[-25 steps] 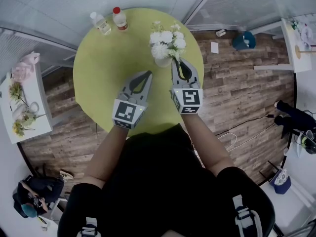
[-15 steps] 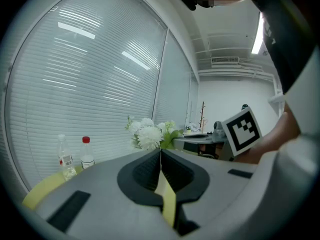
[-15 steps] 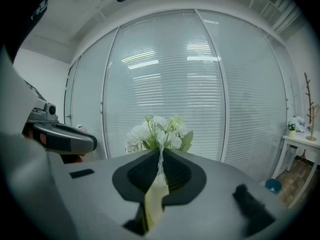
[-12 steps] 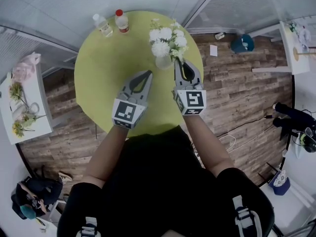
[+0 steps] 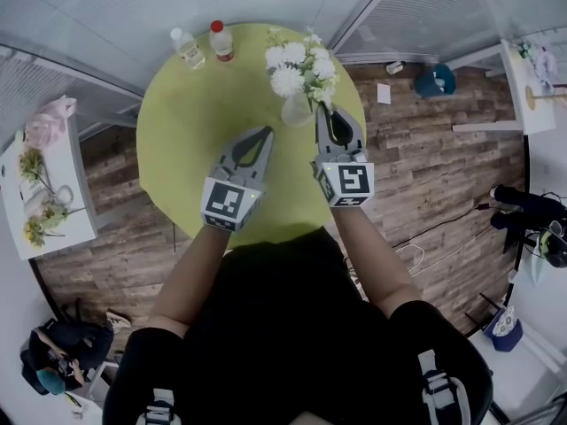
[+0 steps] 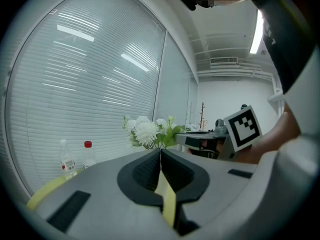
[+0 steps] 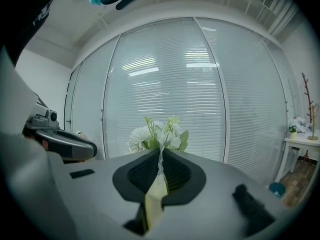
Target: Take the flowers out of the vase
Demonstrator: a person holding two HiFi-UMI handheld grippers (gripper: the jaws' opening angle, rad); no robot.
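Observation:
A bunch of white flowers [image 5: 299, 65] with green leaves stands in a clear glass vase [image 5: 295, 111] at the far right of the round green table [image 5: 204, 113]. My right gripper [image 5: 324, 107] is at the vase's right side, just under the blooms, shut on the flower stems; a pale stem shows between its pads [image 7: 160, 156], with the blooms [image 7: 159, 134] right above. My left gripper [image 5: 268, 132] hovers shut with nothing in it, to the near left of the vase. In the left gripper view the flowers [image 6: 147, 132] stand beyond its closed tips [image 6: 160, 150].
Two small bottles, one clear-capped [image 5: 187, 44] and one red-capped [image 5: 220, 38], stand at the table's far edge. A white side table [image 5: 40, 193] with more flowers is at the left. Blinds close off the far side. A blue object [image 5: 437, 78] and cables lie on the wooden floor at right.
The right gripper has risen slightly and the flower heads stand a little higher above the vase. The left gripper has stayed still.

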